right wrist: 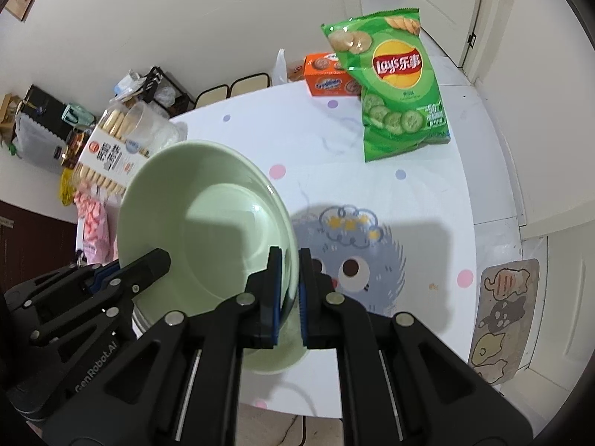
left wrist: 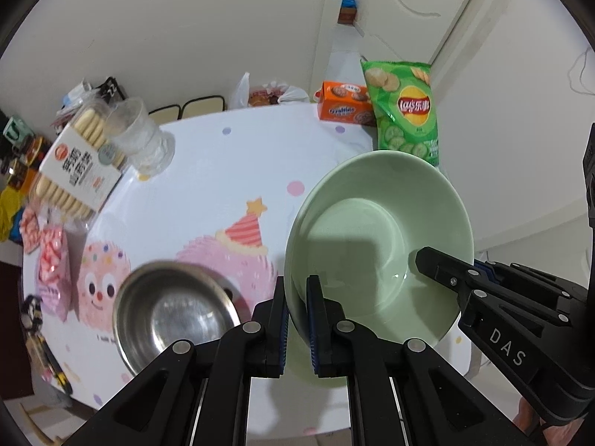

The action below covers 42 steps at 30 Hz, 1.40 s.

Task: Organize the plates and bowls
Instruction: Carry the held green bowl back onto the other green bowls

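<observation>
Glossy smooth green ceramic-looking bowl, shiny metal bowl, crinkly glossy chip bag.

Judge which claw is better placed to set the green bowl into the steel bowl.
Left, probably. The left claw grips the green bowl on the rim side nearest the steel bowl; the right claw grips the far rim.
</observation>
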Available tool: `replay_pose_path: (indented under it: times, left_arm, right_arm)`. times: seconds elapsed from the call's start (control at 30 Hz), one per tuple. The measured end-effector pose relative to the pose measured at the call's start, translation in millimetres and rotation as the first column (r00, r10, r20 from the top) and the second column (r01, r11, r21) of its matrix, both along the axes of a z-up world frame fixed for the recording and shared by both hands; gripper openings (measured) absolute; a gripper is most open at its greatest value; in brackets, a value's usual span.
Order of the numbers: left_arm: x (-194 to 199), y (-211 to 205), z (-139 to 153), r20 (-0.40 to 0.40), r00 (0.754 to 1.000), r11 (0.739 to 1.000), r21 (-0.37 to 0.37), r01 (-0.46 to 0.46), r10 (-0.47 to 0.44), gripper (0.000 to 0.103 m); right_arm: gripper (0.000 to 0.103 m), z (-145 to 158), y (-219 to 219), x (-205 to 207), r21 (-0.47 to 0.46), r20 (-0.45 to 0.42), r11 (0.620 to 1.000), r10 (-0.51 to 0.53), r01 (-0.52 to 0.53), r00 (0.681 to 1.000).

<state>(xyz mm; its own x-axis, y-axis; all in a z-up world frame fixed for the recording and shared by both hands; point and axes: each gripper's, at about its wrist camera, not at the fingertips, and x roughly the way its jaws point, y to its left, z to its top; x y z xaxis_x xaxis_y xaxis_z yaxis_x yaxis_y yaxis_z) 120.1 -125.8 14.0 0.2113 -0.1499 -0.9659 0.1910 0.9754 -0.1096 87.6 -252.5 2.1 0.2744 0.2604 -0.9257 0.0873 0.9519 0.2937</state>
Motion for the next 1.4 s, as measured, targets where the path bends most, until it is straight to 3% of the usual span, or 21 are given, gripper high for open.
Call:
replay_pose_path:
  times: [0.53,1.4]
  left_arm:
    - [-46,7,-46,-0.076,0.997,1.000,0.012,-0.027,0.028,0.009]
    - [-55,0,-73,-0.102,0.995,0.999,0.041,0.003,0.001,0.011]
  right_arm:
    - [0.010,-39,20,-39,-0.029,-0.071,0.998,0.061,-0.063,0.996]
    - [0.010,-62,26,-47,-0.081,-0.111,0.992,0.083,-0.093,0.990]
